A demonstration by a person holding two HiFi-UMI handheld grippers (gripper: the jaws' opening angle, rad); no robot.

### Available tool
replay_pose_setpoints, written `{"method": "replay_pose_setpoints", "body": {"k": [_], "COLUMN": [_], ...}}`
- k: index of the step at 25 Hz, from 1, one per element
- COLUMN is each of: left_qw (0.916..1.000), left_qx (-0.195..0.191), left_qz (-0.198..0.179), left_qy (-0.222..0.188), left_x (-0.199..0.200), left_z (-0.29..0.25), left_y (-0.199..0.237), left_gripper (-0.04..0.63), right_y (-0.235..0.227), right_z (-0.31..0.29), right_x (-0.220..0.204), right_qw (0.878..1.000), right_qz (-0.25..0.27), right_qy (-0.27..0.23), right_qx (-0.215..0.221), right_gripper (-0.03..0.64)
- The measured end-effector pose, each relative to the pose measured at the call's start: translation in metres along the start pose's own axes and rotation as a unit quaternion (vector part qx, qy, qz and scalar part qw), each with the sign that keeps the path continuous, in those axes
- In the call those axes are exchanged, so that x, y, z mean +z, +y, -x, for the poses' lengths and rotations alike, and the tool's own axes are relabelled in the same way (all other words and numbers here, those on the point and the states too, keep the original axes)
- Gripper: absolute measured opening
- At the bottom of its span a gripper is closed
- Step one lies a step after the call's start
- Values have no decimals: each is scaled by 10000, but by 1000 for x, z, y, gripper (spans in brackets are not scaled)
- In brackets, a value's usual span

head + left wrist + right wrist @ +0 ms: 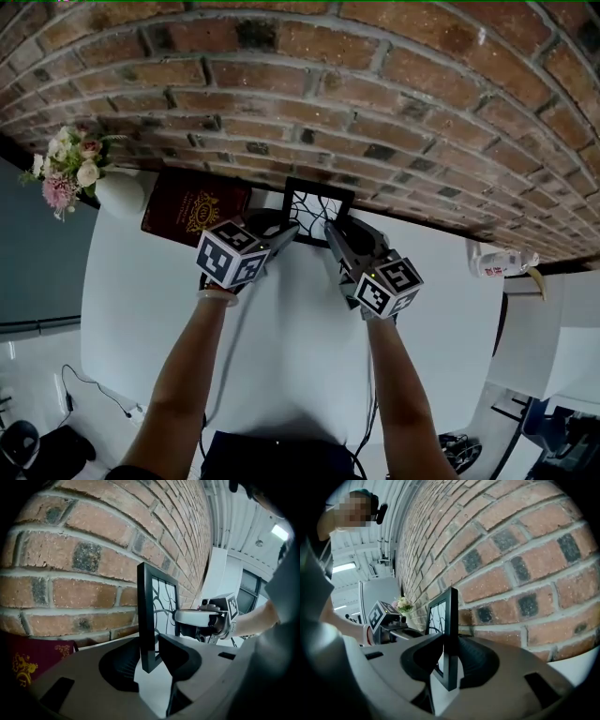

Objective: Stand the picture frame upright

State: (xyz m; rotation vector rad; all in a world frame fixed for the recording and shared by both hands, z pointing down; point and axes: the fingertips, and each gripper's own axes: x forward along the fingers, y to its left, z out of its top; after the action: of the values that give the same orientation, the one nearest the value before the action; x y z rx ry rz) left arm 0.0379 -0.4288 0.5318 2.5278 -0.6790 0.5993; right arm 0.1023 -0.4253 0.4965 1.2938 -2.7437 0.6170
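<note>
A black picture frame (319,208) with a branch-pattern print stands upright on edge near the brick wall, at the far middle of the white table (141,309). My left gripper (286,230) is shut on the frame's left side. In the left gripper view the frame (150,620) sits edge-on between the two pads of that gripper (150,660). My right gripper (336,230) is shut on the frame's right side. The right gripper view shows that gripper (450,663) closed on the frame's edge (450,634). Whether the frame's bottom touches the table is hidden.
A dark red book (195,206) lies against the wall left of the frame. Flowers (70,169) in a white vase (122,192) stand at the far left corner. A white bottle (502,262) lies at the right edge. The brick wall (375,84) runs close behind the frame.
</note>
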Motion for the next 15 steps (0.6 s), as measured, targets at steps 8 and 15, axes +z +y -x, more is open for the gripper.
{"method": "replay_pose_setpoints", "body": {"k": [8,15], "left_qw": [9983,9967], "left_qx": [327,686], "left_qz": [-292,-181], "left_qy": [375,400], "left_x": [4,-2], "left_z": [-21,-38], "left_y": [25,35], "left_gripper": [140,144], "right_y": [-24,-38], "right_z": [-17,-24], "right_x": [-5,-16], "right_qw": [9998,9995], "right_qz": [54,213], "right_qy": [-82,52], "right_qx": [-174,-230], "right_gripper": [104,103]}}
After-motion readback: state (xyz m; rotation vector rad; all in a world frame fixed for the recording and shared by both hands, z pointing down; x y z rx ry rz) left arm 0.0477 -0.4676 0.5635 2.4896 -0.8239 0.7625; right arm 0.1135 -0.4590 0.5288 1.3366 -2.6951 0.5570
